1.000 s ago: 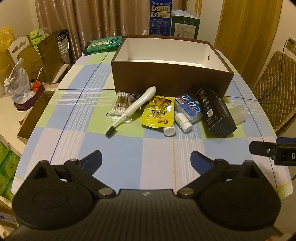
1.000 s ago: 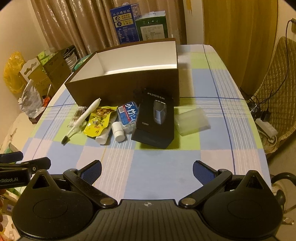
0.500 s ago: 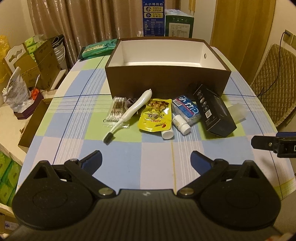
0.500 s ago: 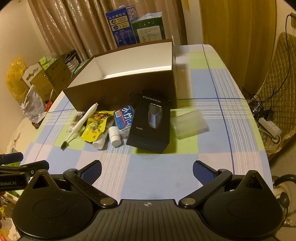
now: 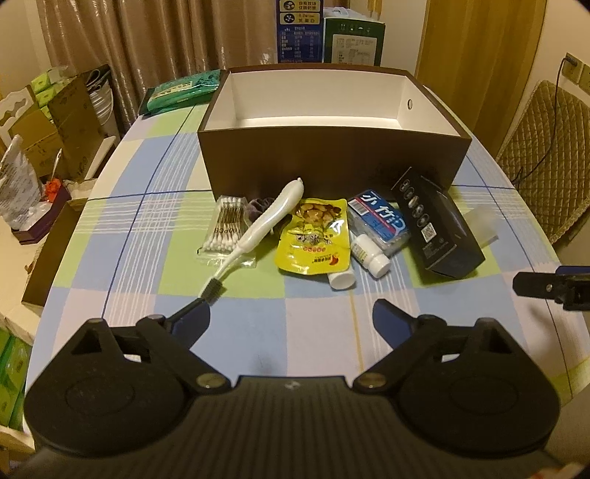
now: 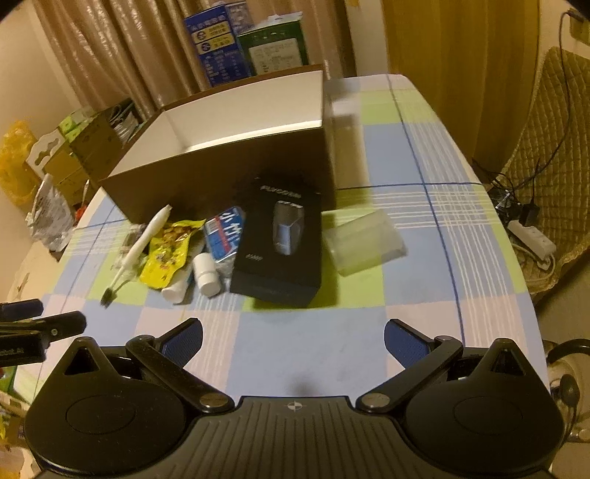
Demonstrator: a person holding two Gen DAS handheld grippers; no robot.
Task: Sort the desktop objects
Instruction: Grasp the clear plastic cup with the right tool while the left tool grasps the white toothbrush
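An open brown box (image 5: 332, 162) with a white inside stands mid-table. In front of it lie a cotton swab pack (image 5: 225, 228), a white toothbrush (image 5: 265, 224), a yellow snack pouch (image 5: 315, 239), a blue-and-white pack (image 5: 379, 221), a small white bottle (image 5: 368, 252), a black shaver box (image 5: 438, 224) and a clear plastic case (image 5: 483, 224). My left gripper (image 5: 289, 317) hovers just short of the toothbrush bristles, its jaws closing with nothing between them. My right gripper (image 6: 293, 333) stands open and empty, short of the shaver box (image 6: 284, 243) and the clear case (image 6: 363, 243).
The checked tablecloth (image 5: 258, 346) is bare under both grippers. A green pack (image 5: 180, 90) lies at the back left, and cartons (image 5: 328, 33) stand behind the box. Cardboard boxes (image 5: 55, 121) crowd the left side. A padded chair (image 6: 553, 154) and a power strip (image 6: 531, 239) are at the right.
Both grippers have moved forward toward the pile, so the items sit nearer and larger in both views. Nothing on the table has moved.
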